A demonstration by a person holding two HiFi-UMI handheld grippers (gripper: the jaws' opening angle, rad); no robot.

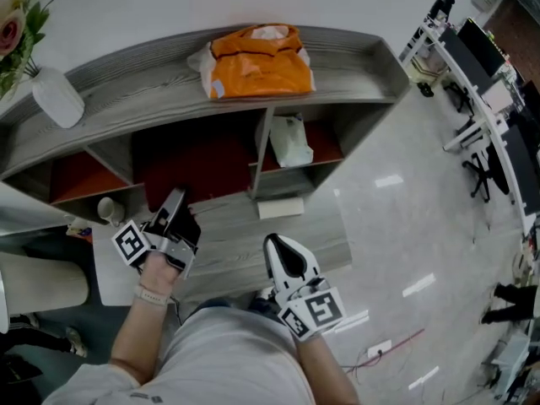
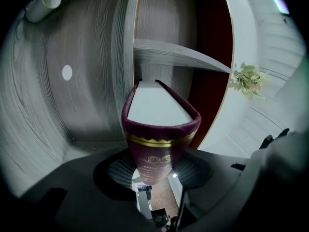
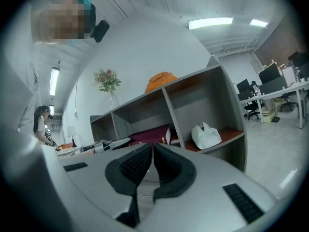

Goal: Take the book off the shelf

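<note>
Left gripper (image 1: 173,216) at 9 o'clock in the head view, reaching into the middle compartment of the gray wooden shelf (image 1: 143,91). Jaws closed on the spine end of the book (image 2: 157,129), one pad against each cover.

Book maroon, with a gold band across the spine and white page edges showing between the covers. Spine toward the opening, far end inside the compartment, just beside a vertical divider. Not yet out of the shelf.

Right gripper (image 1: 285,253) at 6 o'clock in the head view, in front of the shelf and apart from it. Jaws drawn together to a narrow slit, nothing between the pads. In the right gripper view, book at 12 o'clock above the jaw tips.

On the top board: orange bag (image 1: 257,62) at 12 o'clock, white vase (image 1: 57,98) with flowers (image 1: 13,24) at 10 o'clock. White plastic bag (image 1: 291,142) in the compartment right of the middle one, well apart from both grippers.
</note>
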